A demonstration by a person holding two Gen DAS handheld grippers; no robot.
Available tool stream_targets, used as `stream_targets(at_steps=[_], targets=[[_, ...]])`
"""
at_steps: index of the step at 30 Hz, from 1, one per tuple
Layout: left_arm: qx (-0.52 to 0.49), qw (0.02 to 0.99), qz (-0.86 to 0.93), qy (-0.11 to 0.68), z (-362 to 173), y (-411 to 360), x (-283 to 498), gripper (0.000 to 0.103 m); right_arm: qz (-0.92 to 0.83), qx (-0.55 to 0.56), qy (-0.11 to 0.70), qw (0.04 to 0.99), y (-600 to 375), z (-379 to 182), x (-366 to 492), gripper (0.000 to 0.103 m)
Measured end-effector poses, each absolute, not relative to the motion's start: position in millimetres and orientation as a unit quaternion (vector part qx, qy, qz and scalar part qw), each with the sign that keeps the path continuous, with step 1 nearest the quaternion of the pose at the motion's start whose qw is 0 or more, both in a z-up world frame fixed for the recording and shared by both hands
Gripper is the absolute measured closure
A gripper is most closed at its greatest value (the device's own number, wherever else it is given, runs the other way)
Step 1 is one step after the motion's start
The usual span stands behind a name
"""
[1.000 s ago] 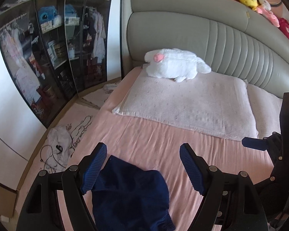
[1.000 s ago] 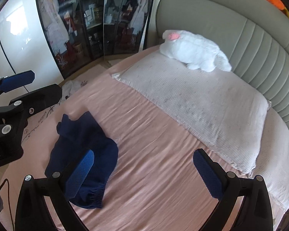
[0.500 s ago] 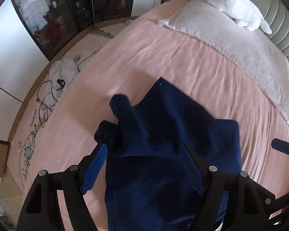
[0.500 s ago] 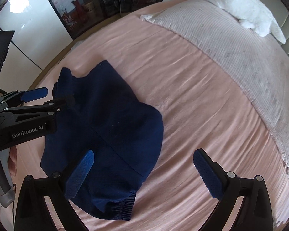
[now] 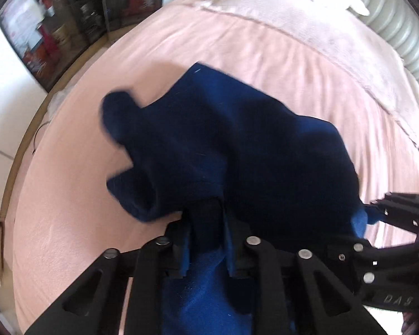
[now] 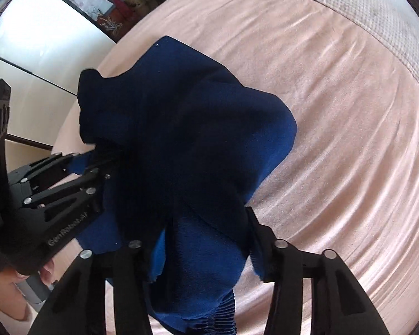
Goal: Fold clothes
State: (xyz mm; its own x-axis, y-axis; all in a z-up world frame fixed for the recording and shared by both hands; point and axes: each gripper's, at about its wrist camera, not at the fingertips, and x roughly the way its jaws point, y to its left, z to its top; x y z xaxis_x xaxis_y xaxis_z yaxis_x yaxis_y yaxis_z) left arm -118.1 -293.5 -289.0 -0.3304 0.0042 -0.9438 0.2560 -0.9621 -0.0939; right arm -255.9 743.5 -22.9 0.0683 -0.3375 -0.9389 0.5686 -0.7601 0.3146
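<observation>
A navy blue garment [image 5: 237, 139] [image 6: 181, 111] lies crumpled on the pink bed sheet [image 5: 265, 55]. My left gripper [image 5: 206, 223] points steeply down at its near edge. Its jaws are closing and stand narrow, with a fold of the cloth pinched between the pads. My right gripper [image 6: 204, 245] is also closing, its jaws wider, with a bunched hem of the same garment filling the gap between them. Each gripper shows in the other's view: the left gripper [image 6: 81, 164] at the cloth's left side, the right gripper [image 5: 377, 209] at its right side.
A white textured pillow cover [image 5: 321, 28] [image 6: 363, 5] lies across the head of the bed, before a grey padded headboard [image 5: 391, 22]. A glass-fronted wardrobe [image 5: 69, 14] stands beyond the bed's left edge. A person's hand [image 6: 8, 287] holds the left gripper.
Both grippers have dropped down onto the garment and tipped further downward. Their jaws, wide open before, have come together around folds of the navy cloth.
</observation>
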Motion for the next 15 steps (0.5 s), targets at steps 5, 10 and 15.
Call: stream_targets(at_steps=[5,10,15], targets=[[0.56,0.023,-0.82,0.115,-260.4,-261.2,-120.8,0.087,-0.676,0.625,0.107,0.377,767.4,24.0,-251.0,0.067],[0.546,-0.058,-0.831,0.091,-229.4,-205.7,-133.5,0.087,-0.695,0.592,0.136,0.384,828.9,73.4,-245.7,0.068],[0.549,-0.175,-0.817,0.008,-219.3,-93.9,-152.7,0.087,-0.709,0.608,0.147,0.326,933.8,82.5,-241.2,0.068]])
